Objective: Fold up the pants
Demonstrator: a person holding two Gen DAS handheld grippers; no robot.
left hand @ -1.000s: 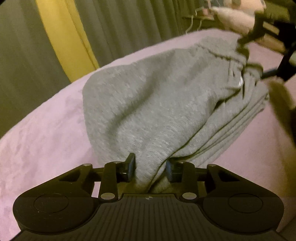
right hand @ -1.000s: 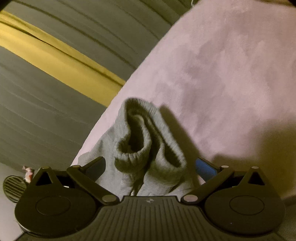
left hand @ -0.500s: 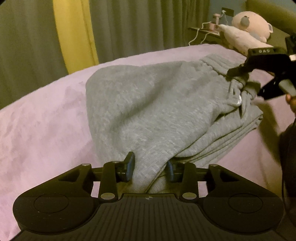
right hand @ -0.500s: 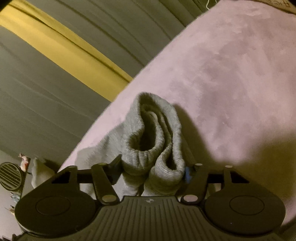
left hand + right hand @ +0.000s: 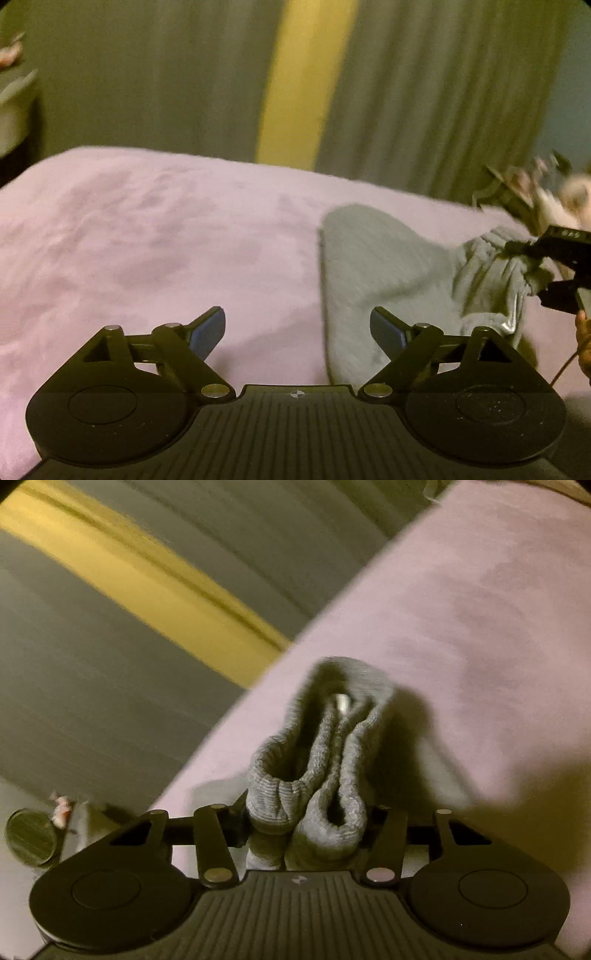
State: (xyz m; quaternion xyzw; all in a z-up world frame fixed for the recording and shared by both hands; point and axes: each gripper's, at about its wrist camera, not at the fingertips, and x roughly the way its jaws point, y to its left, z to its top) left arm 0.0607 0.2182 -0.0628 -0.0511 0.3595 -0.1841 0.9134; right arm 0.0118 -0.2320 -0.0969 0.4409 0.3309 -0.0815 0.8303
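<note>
Grey sweatpants lie folded on the pink bed cover, right of centre in the left wrist view. My left gripper hovers just left of them, its jaws opening, with only bed cover between the blue pads. At the right edge, my right gripper pinches the bunched ribbed end of the pants. In the right wrist view that ribbed cloth fills the gap of my right gripper. Its jaws are closing and the pads press the folds together. A metal drawstring tip shows inside the fold.
Grey curtains with a yellow strip hang behind the bed. A blurred plush toy sits at the far right and a person's hand at the right edge. A round dark object stands beyond the bed's left side.
My left gripper let go of the pants, opened wide and swung left and up off them. My right gripper went from wide open to squeezing the ribbed end.
</note>
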